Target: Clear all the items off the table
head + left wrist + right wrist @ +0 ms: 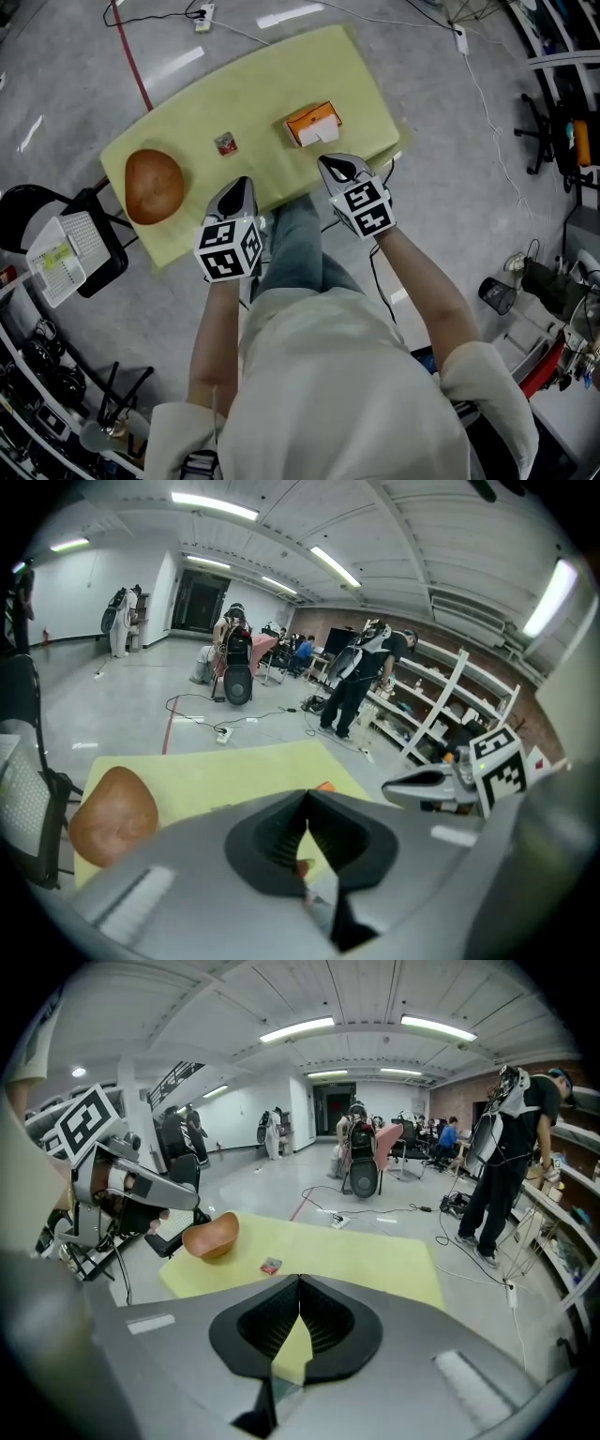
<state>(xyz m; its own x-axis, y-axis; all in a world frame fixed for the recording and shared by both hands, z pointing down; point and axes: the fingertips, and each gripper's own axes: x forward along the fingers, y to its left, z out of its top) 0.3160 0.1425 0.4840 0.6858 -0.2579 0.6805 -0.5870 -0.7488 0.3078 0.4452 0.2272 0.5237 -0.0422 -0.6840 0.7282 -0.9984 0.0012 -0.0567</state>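
Note:
A yellow table (262,94) carries a brown bowl (155,186) at its left end, a small red packet (226,143) in the middle and an orange and white box (313,124) to the right. My left gripper (245,184) hovers shut and empty over the near edge, between bowl and packet. Also shut and empty, my right gripper (331,165) hangs just in front of the box. The left gripper view shows the bowl (112,816) and a corner of the box (324,787) past the closed jaws. The right gripper view holds the bowl (212,1235) and the packet (271,1266).
A black chair (89,248) with a white object on it stands left of the table. Cables and a power strip (203,14) lie on the floor beyond. People stand farther back in the room (502,1162), and shelving (441,714) lines the right side.

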